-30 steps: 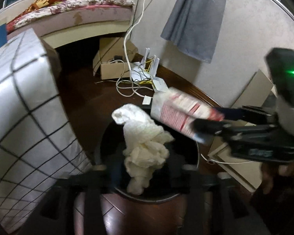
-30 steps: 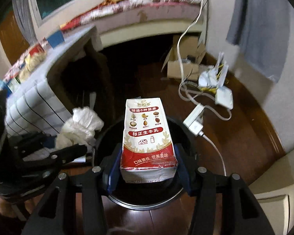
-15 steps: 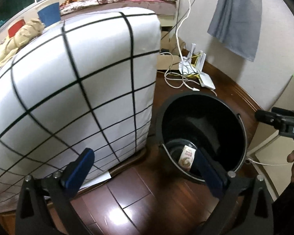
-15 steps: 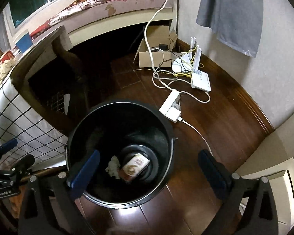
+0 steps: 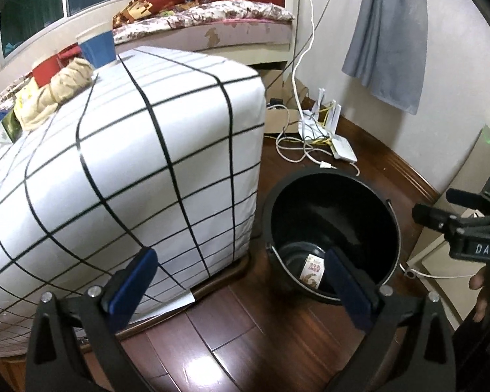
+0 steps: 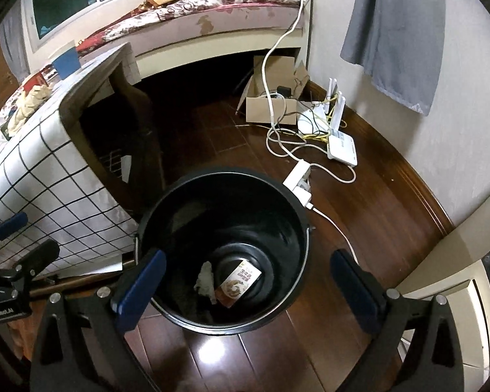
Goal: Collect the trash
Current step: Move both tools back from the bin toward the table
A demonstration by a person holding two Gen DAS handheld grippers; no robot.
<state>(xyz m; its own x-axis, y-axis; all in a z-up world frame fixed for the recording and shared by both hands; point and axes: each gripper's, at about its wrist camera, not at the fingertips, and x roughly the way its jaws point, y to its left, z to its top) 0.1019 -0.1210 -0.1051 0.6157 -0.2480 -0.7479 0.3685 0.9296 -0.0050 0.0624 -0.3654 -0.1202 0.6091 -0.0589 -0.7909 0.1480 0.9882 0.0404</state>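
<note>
A black bucket [image 6: 297,209] stands on the dark wood floor beside a table with a white grid cloth [image 5: 130,170]. A red and white milk carton [image 6: 238,282] and a crumpled white tissue [image 6: 205,281] lie at its bottom; the carton also shows in the left wrist view [image 5: 313,268] inside the bucket [image 5: 388,209]. My right gripper [image 6: 245,290] is open and empty above the bucket. My left gripper [image 5: 241,284] is open and empty, between the table and the bucket. On the tabletop lie a crumpled beige paper [image 5: 62,88], a blue cup [image 5: 98,45] and other small items.
A cardboard box [image 6: 271,98], white cables [image 6: 277,137], a power strip [image 6: 297,176] and white routers [image 6: 339,143] lie on the floor by the wall. A grey cloth [image 6: 395,26] hangs on the wall. A bed [image 6: 212,9] runs along the back.
Both grippers have opened; the tissue and the milk carton have dropped into the bucket. Both grippers have risen and drawn back, the left toward the table.
</note>
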